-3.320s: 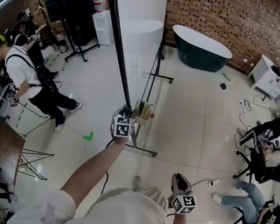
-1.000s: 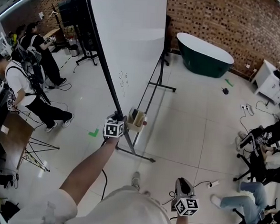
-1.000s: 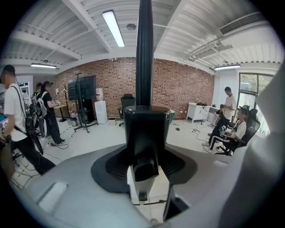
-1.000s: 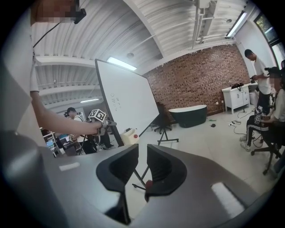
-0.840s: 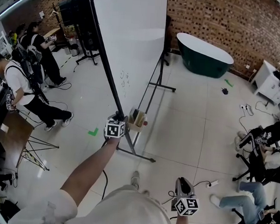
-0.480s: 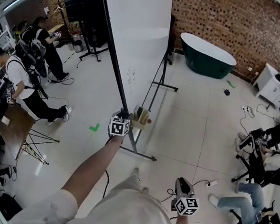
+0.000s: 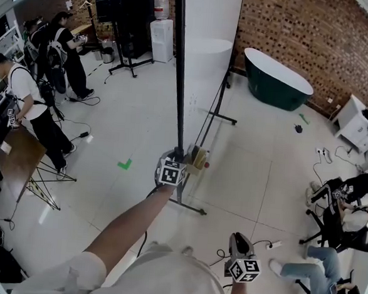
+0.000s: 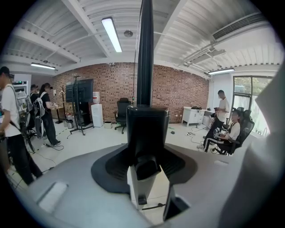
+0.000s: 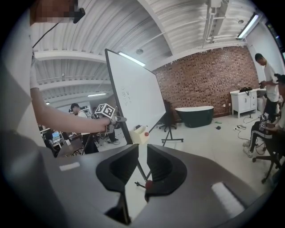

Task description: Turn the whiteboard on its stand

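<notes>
- The whiteboard (image 7: 211,32) stands upright on its stand (image 7: 190,207), directly ahead of the left gripper (image 7: 175,161); from the head view it is seen almost edge-on.
- The left gripper is clamped on the board's black frame edge (image 8: 145,53) near its lower corner. In the left gripper view the post rises straight up from between the jaws.
- A pale box (image 7: 198,157) sits on the board's ledge, just to the right of the left gripper.
- The right gripper (image 7: 241,243) is held low and near the person's body, well apart from the board. Its jaws are parted by a narrow gap, and nothing is held between them.
- A dark green bathtub (image 7: 278,71) stands by the brick wall, well beyond both grippers.
</notes>
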